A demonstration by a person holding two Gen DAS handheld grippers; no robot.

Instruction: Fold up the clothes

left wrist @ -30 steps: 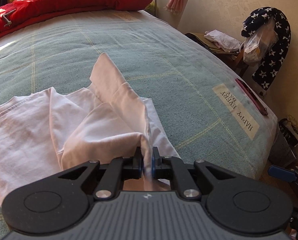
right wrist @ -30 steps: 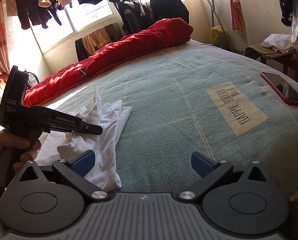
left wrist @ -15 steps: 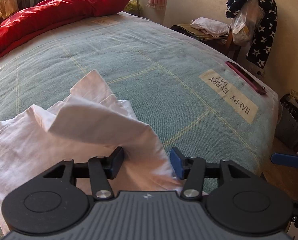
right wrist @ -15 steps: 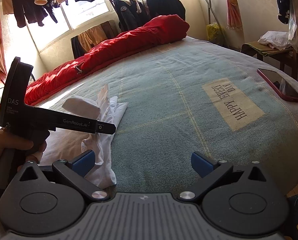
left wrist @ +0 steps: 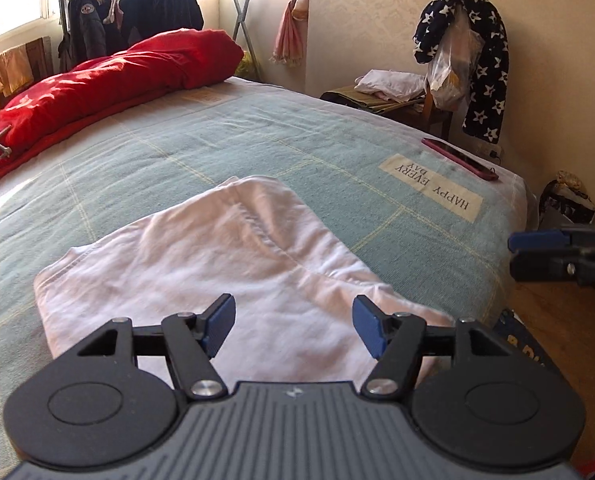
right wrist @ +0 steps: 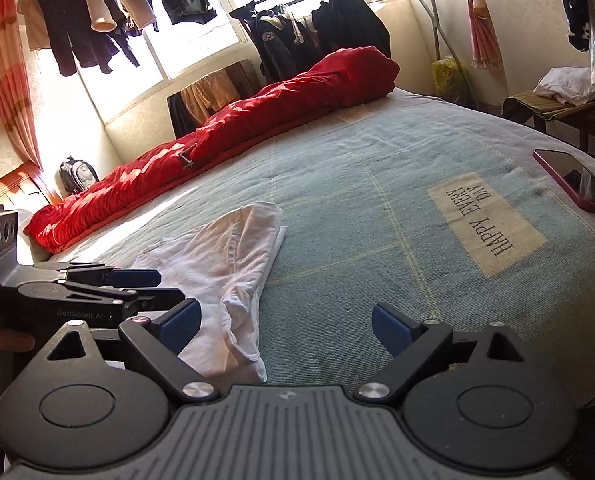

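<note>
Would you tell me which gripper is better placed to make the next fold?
Left, probably: the left gripper hangs open directly over the white garment, while the right gripper sits beside its edge.

Bright window (right wrist: pixel 201 40) daylight, blown-out glare, soft shadows, sharp focus, fisheye-bent edges.

Soft matt white cloth garment (left wrist: pixel 233 268) lies on a coarse woven bedcover (left wrist: pixel 225 144); the phone (right wrist: pixel 577 184) looks glossy.
</note>
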